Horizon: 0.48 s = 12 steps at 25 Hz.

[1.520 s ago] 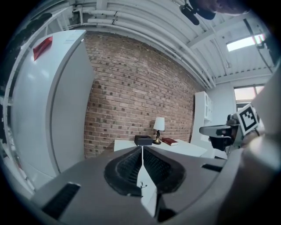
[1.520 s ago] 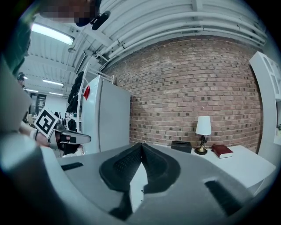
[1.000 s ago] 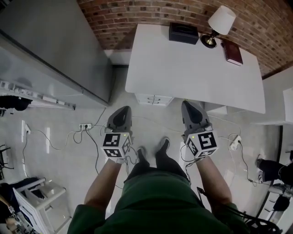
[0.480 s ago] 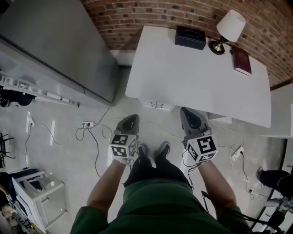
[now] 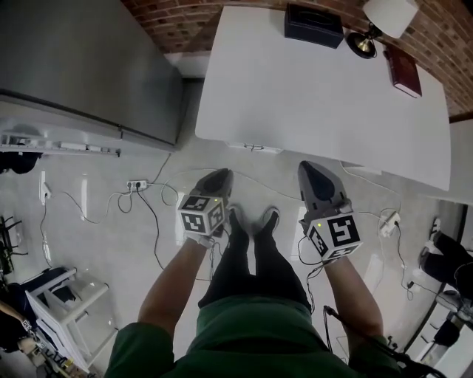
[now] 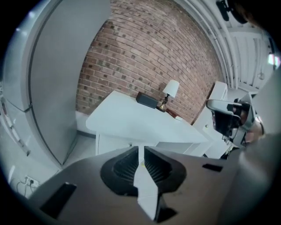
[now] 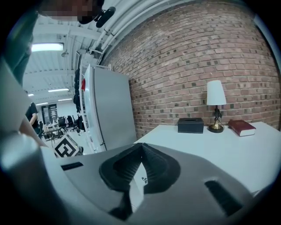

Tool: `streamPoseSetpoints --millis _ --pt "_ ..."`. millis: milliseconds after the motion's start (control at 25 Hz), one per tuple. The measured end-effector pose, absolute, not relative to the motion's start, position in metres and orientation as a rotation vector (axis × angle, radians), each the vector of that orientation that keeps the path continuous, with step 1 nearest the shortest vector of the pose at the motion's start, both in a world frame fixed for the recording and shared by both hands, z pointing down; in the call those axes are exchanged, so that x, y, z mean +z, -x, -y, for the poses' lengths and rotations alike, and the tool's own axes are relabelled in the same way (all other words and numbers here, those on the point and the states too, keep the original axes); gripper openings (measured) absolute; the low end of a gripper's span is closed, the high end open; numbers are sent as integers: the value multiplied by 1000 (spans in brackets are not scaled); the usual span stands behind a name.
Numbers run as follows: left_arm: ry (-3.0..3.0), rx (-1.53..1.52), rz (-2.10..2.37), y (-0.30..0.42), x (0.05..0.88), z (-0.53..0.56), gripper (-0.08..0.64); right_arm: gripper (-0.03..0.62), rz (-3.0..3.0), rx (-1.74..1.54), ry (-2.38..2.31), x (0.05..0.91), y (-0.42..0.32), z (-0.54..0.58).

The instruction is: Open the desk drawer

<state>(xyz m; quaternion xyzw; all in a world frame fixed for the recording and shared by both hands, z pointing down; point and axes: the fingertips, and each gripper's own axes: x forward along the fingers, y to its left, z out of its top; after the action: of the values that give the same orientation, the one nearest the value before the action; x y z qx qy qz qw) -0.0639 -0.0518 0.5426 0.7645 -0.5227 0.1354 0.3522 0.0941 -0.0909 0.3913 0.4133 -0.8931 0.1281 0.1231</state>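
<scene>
The person's shoes (image 5: 250,220) stand on the pale floor (image 5: 103,244), between the two grippers. The left gripper (image 5: 219,177) has its jaws closed with nothing between them. The right gripper (image 5: 310,171) has its jaws meeting at the tips, also empty. Both point toward the desk and touch nothing. A power strip (image 5: 137,184) and cables (image 5: 154,235) lie on the floor to the left. The drawer (image 5: 253,148) shows its front just under the near edge of the white tabletop (image 5: 318,96), ahead of the grippers. Farther back on the tabletop stand a black box (image 5: 314,24), a lamp (image 5: 384,18) and a red book (image 5: 406,71), by the brick wall (image 5: 170,26). A grey fridge (image 5: 89,66) stands to the left of the desk.
</scene>
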Motion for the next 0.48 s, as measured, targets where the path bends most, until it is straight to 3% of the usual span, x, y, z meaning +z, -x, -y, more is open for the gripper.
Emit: streamPoseSetpoints --millis 160,280,480 --pt "-1930 301 1284 63 578 68 19 0 2582 397 -1223 407 -89 97" --pt "-1846 222 1249 68 605 74 114 0 2573 418 -1212 423 -82 90" --pt "-1666 -9 1126 65 659 69 126 0 2542 495 -1202 458 -73 73"
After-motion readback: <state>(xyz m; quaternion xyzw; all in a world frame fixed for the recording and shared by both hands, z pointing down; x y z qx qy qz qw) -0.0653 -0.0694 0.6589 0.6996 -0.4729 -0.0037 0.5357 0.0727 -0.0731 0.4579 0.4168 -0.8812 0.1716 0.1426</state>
